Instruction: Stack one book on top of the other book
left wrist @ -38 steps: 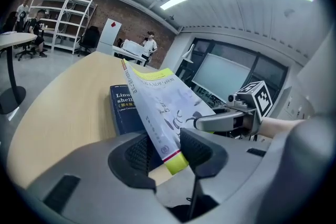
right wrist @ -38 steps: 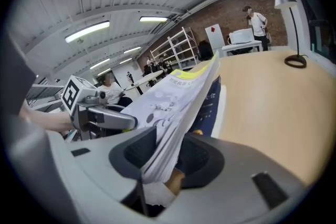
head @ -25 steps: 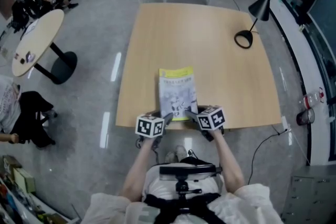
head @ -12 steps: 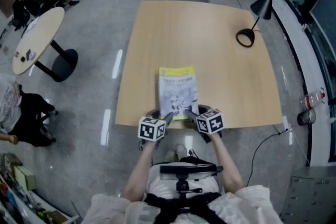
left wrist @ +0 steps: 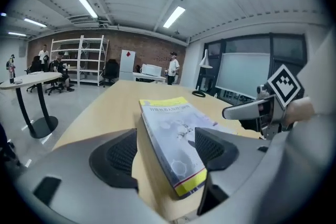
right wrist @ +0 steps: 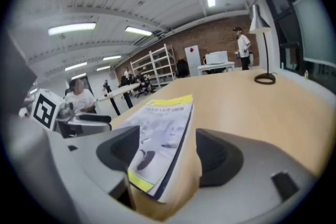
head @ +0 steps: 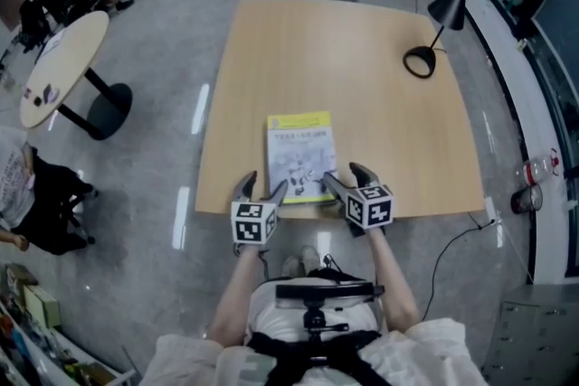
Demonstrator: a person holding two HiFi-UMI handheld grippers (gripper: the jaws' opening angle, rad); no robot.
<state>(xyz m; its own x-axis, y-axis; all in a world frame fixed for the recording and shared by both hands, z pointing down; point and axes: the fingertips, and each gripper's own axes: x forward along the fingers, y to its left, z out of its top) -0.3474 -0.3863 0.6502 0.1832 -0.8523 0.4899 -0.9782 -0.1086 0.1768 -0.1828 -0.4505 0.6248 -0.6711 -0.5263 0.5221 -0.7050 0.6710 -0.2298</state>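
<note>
I'm looking at the left gripper (head: 261, 190) low in the head view, just left of centre. Its jaws have just been opening and are now standing wide. In the left gripper view the near left corner of the book (head: 301, 154) is sitting between them, with neither pad pressing on it.

The book is lying flat on the table (head: 380, 131), by the table's bottom edge. Its long axis is running up the frame, away from me, with the yellow band at the far end. It is lying up-frame of both grippers, and each is bracketing one near corner, so neither is clearly nearer.

The right gripper (head: 347, 180), just right of centre, has also just been opening. Its jaws are spread wide around the near right corner, gripping nothing.

The head view is showing me only one cover outline and no second book elsewhere on the table. The left gripper view is showing the book's side edge, which looks thick. I'm judging that it may be two volumes already stacked, but I can't tell. The right gripper view is adding the lamp (right wrist: 265, 77), well apart at the far right
</note>
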